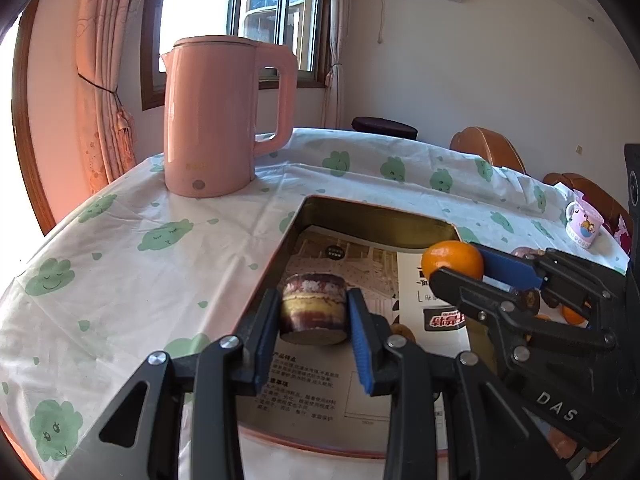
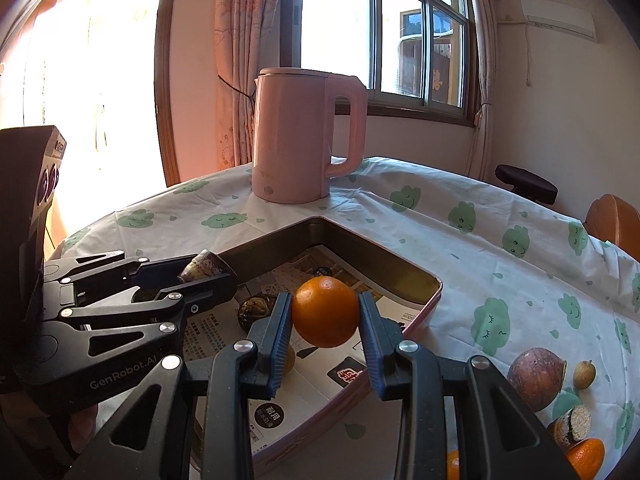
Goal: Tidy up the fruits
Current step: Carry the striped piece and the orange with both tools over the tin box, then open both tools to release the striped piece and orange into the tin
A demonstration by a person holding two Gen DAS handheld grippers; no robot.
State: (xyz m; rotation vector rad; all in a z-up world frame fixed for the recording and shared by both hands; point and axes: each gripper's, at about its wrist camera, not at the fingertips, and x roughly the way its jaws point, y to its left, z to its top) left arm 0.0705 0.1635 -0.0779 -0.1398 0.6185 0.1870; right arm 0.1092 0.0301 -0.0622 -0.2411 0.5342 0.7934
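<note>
Right gripper (image 2: 325,322) clamped on the orange (image 2: 326,312), held above the paper-lined tin tray (image 2: 434,292), tray floor directly below so release is straight down; left gripper (image 1: 314,316) clamped on a short brown cylinder piece (image 1: 314,308), axis upright, over the tray's near-left part.

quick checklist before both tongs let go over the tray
1. Right tongs gripping the orange: ok.
2. Left tongs gripping the striped cylinder piece: ok.
3. Orange over the tray, inside its rim: ok.
4. Cylinder piece over the tray: ok.
5. Landing spot under the orange free: cannot tell; a small dark fruit lies close by.
6. Drop height low enough: cannot tell.
</note>
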